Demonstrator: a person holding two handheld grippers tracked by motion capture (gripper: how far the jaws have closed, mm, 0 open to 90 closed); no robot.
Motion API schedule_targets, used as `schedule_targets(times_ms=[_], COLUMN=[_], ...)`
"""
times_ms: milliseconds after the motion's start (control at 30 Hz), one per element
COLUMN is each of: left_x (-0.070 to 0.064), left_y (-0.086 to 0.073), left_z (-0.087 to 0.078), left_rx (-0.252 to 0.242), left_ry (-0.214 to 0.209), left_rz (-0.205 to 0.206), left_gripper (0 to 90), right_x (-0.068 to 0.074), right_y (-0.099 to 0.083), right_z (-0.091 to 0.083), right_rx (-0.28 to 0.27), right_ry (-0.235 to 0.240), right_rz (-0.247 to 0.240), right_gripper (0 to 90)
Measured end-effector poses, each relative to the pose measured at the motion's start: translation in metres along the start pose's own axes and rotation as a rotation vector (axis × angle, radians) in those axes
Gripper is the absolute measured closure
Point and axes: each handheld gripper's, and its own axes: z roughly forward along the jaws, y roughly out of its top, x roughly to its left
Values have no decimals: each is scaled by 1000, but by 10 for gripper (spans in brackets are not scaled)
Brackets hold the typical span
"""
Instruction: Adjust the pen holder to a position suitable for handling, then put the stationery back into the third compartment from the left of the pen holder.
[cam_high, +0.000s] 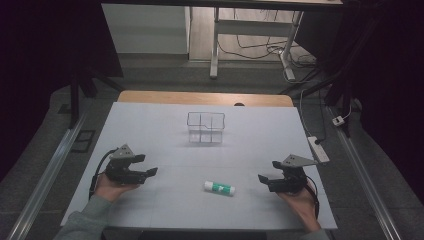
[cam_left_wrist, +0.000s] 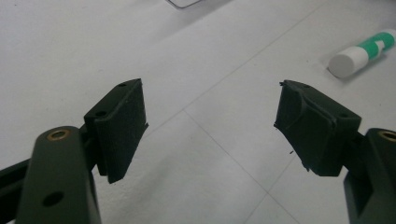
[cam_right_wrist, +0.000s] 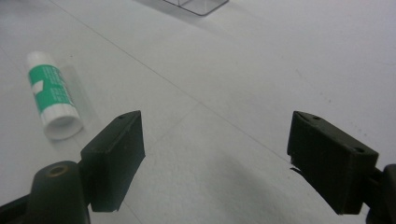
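A white and green glue stick (cam_high: 219, 188) lies on its side on the white table sheet (cam_high: 165, 130), between my two grippers. My left gripper (cam_high: 149, 168) rests at the left, open and empty, with the glue stick (cam_left_wrist: 363, 52) far off to its upper right. My right gripper (cam_high: 266, 173) sits at the right, open and empty too; the glue stick (cam_right_wrist: 52, 94) lies to the left of its jaws. A clear plastic organiser (cam_high: 206, 127) with compartments stands empty toward the back centre.
The white sheet covers a wooden table (cam_high: 205, 97). Beyond it stand a desk frame (cam_high: 252, 30) and loose cables (cam_high: 260, 50) on the floor. A white power strip (cam_high: 318, 148) lies just off the right edge.
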Motion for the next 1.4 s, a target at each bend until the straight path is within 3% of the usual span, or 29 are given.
schedule_targets(times_ms=[200,600,867,967,1133,1400], left_x=[1,-2,-3,-3,-4,-4], left_y=[-3,-4,-5,-5,-5,-5], left_z=[1,3,5,6,7,7], left_rx=[14,26,40,45,50,51], left_ry=[-9,-12,-9,-11,-13,-12], left_rz=[20,37,41,43,49,51], left_gripper=[239,239,236,235,234,231], right_x=[5,19,36,48,57,73], right_y=[7,35,53,63,74,86], right_z=[2,7,17,23,29,48], right_rx=[1,10,37,47,53,106], right_ry=[2,75,138,171,196,239], right_rz=[-12,-42,-79,-114,-139,-174], right_gripper=[186,200,201,204,207,206])
